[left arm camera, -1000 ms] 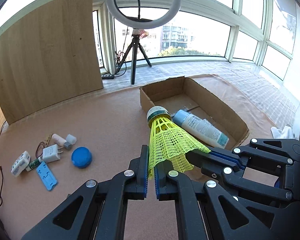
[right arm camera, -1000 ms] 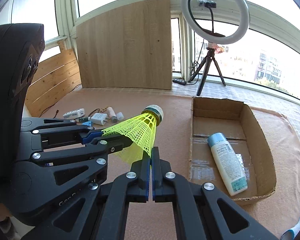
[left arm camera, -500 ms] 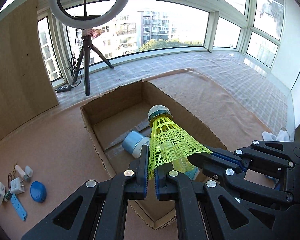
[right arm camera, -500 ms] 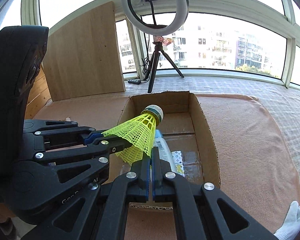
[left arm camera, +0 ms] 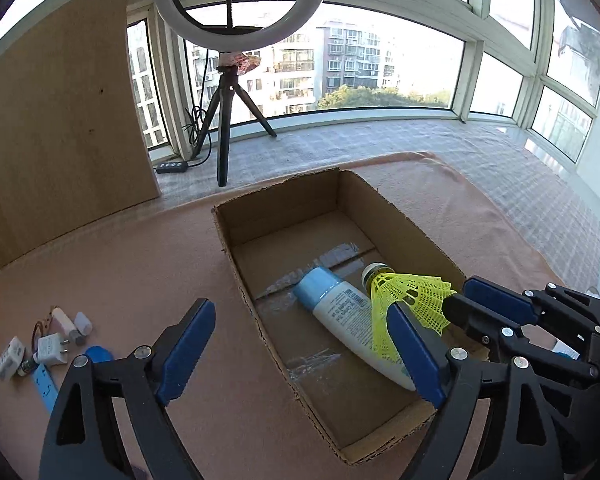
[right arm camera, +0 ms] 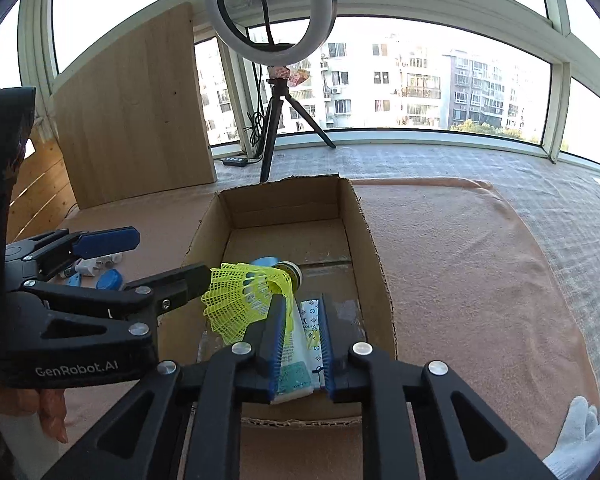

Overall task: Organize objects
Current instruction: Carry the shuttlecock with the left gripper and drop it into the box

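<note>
Jaws of the left gripper [left arm camera: 300, 344] have just been opening and stand wide, nothing pressed between them; the right gripper [right arm camera: 300, 338] has parted slightly, pads off the skirt. The shuttlecock [right arm camera: 246, 300], yellow mesh skirt with a green-banded cork tip, lies sideways over the cardboard box [left arm camera: 400, 224], above the blue-capped white bottle [left arm camera: 352, 320]. A second ago both grippers pinched its skirt, tip pointing up.
</note>
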Demonstrator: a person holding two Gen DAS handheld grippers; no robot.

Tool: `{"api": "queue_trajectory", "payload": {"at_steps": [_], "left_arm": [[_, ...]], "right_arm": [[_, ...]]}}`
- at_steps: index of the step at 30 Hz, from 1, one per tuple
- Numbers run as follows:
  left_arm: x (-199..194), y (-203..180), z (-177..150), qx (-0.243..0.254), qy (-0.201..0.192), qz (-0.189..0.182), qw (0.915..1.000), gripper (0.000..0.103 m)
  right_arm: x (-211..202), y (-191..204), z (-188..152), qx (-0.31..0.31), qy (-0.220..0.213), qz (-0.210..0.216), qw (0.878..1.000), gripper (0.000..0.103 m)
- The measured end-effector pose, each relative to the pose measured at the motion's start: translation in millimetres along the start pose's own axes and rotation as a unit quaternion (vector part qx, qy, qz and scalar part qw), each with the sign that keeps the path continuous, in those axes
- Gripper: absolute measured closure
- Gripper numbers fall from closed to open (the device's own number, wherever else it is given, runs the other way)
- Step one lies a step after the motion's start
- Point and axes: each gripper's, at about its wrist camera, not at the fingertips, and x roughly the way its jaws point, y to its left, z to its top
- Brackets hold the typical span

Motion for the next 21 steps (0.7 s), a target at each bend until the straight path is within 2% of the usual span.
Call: {"api": "queue_trajectory", "payload": {"at_steps": [1,9,21], "left_arm": [[-2.7,3.1,-2.0,0.001,0.001,0.002,1.0,0.012],[-33.2,32.2,-24.5,-0.011,-0.002,0.006,0.9999,0.012],[-94.5,116.6,-69.0,-0.059,-0.025,0.024,0.9977,0.01]], "right_arm": [[0.0,0.6,0.4,0.003,0.0,-0.001,1.0,0.076],[-4.1,33.3,2.6,-0.012,-0.006,-0.001,1.0,0.076],[-1.7,124.8,-2.2,-0.048,0.007,0.012,0.999,0.074]]}}
